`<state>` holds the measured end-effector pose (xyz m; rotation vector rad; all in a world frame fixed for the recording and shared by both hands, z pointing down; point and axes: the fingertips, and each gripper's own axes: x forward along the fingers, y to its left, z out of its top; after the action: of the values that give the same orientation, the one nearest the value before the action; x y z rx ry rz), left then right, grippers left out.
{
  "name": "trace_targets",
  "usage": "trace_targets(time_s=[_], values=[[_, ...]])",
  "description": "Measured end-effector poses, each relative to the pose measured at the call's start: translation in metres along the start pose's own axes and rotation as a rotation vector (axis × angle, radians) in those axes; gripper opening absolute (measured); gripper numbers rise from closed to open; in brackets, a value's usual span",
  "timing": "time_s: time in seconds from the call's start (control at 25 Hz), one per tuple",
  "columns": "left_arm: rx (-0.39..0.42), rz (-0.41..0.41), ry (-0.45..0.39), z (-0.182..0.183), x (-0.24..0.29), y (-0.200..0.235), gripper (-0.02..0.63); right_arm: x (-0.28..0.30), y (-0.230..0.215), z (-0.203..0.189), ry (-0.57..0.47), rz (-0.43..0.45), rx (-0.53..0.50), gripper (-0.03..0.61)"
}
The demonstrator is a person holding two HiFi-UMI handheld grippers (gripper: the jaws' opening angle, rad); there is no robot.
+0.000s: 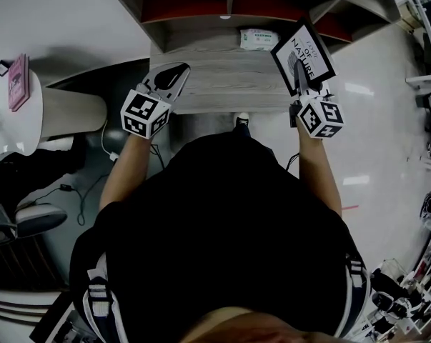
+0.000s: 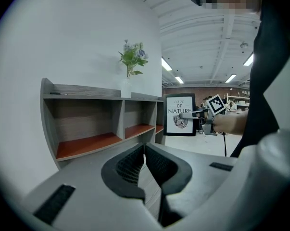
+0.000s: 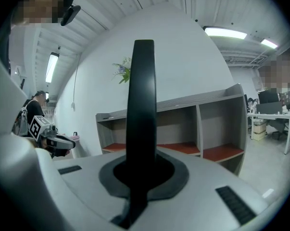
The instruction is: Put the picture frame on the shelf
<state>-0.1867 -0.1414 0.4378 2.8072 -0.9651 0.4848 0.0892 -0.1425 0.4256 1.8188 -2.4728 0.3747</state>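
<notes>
At the left, the left gripper (image 1: pixel 174 73) is held over the near left part of the shelf (image 1: pixel 222 84), its jaws brought together with nothing between them. The compartments (image 2: pixel 89 146) with reddish floors are seen to be empty, and a pack of wipes (image 1: pixel 259 39) is laid on the lower board just in front of them. Further right, the picture frame (image 1: pixel 304 51) is carried clear of any surface over the right end of that board, its long axis kept roughly upright. It is clamped by one side edge in the right gripper (image 1: pixel 301 84). The compartments lie beyond the frame, to the far side, so a forward carry by the right hand is judged to be needed.
</notes>
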Motion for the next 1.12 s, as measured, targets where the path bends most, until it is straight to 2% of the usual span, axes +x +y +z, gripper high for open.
trace_targets(time_s=[1.12], values=[[-0.024, 0.006, 0.035, 0.018, 0.086, 0.026, 0.029, 0.062, -0.080, 0.011, 0.021, -0.002, 0.022, 0.023]])
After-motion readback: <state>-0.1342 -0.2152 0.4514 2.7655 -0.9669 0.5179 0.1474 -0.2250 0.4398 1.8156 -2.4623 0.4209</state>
